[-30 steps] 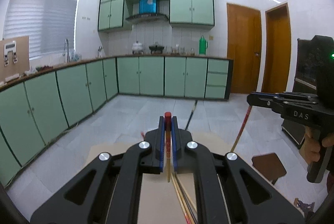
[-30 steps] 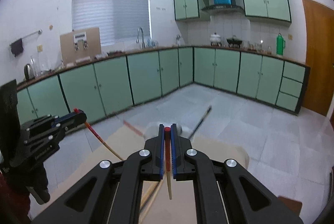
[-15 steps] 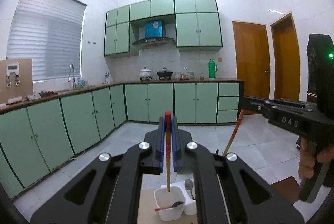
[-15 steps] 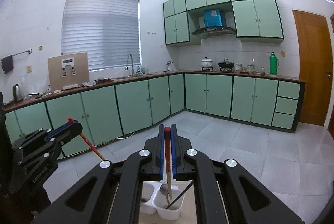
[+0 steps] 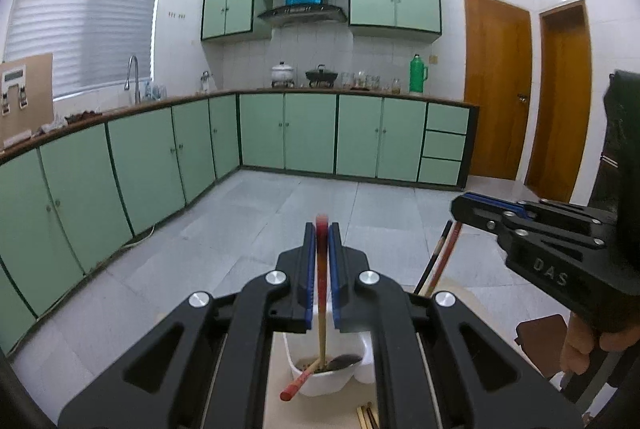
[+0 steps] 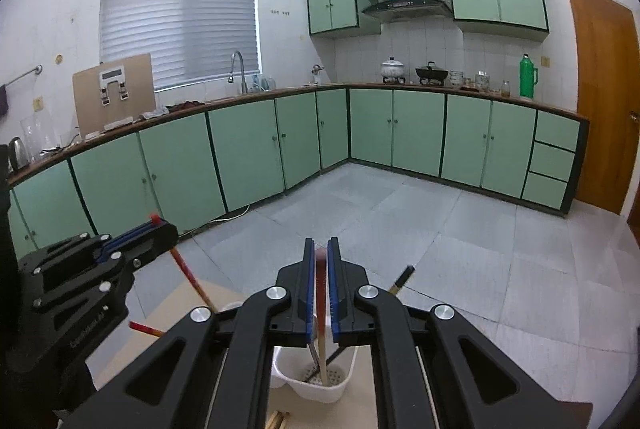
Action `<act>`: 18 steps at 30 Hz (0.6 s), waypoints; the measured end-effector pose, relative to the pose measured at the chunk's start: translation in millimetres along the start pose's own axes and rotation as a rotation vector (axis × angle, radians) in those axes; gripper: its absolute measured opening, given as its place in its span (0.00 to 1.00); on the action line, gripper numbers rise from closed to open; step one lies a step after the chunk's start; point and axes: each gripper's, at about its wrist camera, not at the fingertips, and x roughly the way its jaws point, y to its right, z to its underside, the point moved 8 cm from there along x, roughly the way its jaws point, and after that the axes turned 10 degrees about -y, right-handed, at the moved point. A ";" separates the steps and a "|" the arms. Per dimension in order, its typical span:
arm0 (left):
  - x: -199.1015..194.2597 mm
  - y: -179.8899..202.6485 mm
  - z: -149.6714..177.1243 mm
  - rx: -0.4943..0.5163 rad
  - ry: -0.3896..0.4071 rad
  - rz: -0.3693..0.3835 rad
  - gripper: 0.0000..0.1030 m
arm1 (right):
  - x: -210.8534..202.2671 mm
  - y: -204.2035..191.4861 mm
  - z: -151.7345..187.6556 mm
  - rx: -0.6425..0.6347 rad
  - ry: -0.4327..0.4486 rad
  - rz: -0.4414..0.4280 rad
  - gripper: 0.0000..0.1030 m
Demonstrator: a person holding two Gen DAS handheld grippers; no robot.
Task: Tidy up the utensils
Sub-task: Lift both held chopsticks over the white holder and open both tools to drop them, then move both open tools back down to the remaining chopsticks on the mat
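My left gripper [image 5: 320, 229] is shut on a red-topped chopstick [image 5: 321, 293]. The chopstick hangs with its lower end inside the white holder [image 5: 320, 385], beside a dark spoon [image 5: 344, 361] and a leaning red-tipped chopstick [image 5: 294, 389]. My right gripper [image 6: 319, 243] has its jaws opening. Another red-topped chopstick [image 6: 320, 285] stands loose between them, its foot in the holder's [image 6: 316, 391] slotted compartment, where a dark chopstick [image 6: 402, 277] also leans. In each view the other gripper shows at the side: the right gripper [image 5: 458, 207] and the left gripper [image 6: 160, 225].
The holder stands on a beige table [image 6: 188, 309]. Loose chopsticks [image 5: 366, 415] lie near its front edge. A person's hand [image 5: 580, 353] holds the right gripper's handle. A brown stool [image 5: 540, 333] stands at the right on the tiled floor, with green cabinets beyond.
Both grippers have moved forward and down over the white holder, so the chopsticks' lower ends now sit inside it. The right jaws have parted slightly and its chopstick sits lower.
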 end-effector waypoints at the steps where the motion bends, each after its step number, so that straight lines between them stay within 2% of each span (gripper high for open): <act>1: 0.0 -2.4 1.1 0.000 0.000 0.002 0.08 | 1.0 1.1 1.5 0.004 -0.006 0.001 0.17; 3: -2.1 -5.9 2.9 0.001 0.003 -0.001 0.15 | -1.0 7.4 6.7 0.018 -0.013 0.017 0.37; 4: -6.2 -8.3 4.0 0.000 0.008 -0.003 0.21 | -4.4 10.7 9.2 0.026 -0.011 0.030 0.42; 7: -19.5 -12.7 5.6 -0.003 0.023 -0.003 0.27 | -17.6 16.6 14.6 0.039 0.003 0.062 0.62; 9: -31.3 -14.9 8.7 0.004 0.033 -0.014 0.35 | -30.0 20.0 20.4 0.040 0.018 0.102 0.79; 11: -47.6 -10.6 16.1 0.013 0.043 -0.023 0.47 | -40.9 19.9 26.2 0.044 0.030 0.109 0.87; 12: -54.6 -10.3 20.3 0.018 0.050 -0.026 0.49 | -47.6 20.1 32.2 0.045 0.031 0.110 0.90; 18: -85.4 -7.9 64.5 0.028 0.020 -0.027 0.62 | -75.6 12.7 73.9 0.037 0.027 0.110 0.94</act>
